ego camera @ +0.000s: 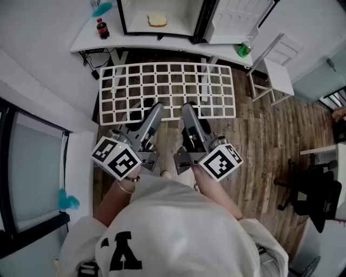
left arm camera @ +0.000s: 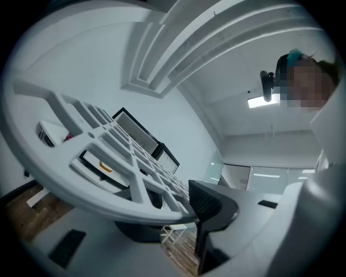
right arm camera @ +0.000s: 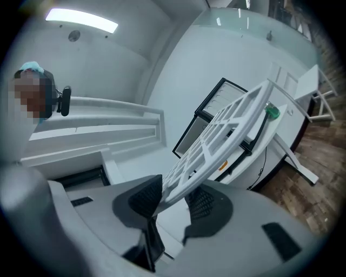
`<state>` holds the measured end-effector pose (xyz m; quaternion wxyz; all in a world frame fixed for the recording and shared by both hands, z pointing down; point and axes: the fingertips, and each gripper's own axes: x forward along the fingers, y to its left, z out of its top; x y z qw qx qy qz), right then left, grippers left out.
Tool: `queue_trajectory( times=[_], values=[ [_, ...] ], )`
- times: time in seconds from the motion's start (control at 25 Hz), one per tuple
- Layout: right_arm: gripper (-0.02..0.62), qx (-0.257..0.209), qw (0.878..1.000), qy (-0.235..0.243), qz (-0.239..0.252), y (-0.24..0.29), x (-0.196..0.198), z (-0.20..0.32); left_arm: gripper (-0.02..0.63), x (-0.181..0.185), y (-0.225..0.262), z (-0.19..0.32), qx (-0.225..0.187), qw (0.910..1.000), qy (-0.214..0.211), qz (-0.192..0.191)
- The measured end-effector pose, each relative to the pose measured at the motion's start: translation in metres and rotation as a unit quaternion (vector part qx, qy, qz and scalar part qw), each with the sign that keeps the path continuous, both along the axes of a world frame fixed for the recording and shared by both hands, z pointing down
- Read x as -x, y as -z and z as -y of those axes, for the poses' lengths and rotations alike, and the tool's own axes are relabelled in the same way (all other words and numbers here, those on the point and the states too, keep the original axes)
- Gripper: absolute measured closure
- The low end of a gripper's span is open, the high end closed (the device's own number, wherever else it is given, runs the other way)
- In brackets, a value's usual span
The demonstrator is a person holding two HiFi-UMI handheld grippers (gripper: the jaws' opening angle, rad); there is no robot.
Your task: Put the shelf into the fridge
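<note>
While between two grippers (ego camera: 155,111) (ego camera: 188,111), one shelf (ego camera: 167,91)

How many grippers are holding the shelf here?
2: the left gripper clamps the shelf at its near edge, left of centre; the right gripper, right of centre.

Runs clear over wood floor (ego camera: 254,140) to the table (ego camera: 81,40), with the open fridge (ego camera: 122,16) holding a bread slice (ego camera: 157,20) inside, flanked by bottle (ego camera: 102,28) left, door (ego camera: 238,19) and chair (ego camera: 278,73) right.
</note>
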<state>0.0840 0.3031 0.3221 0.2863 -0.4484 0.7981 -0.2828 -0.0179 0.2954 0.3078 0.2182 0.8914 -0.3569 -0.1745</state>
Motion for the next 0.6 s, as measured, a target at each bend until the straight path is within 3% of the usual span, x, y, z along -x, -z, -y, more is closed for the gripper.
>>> queue_trajectory(
  times=[0.28,0.6],
  values=[
    [0.463,-0.012,1.000,-0.005,-0.017,0.007,0.004,-0.002,0.460,0.005,-0.003,-0.001,0.023,0.9990,0.004,-0.038],
    [0.463,-0.010,1.000,0.008,-0.009,0.005,0.009,0.000,0.460,0.011,-0.004,-0.002,0.025,0.9989,0.018,-0.036]
  ],
)
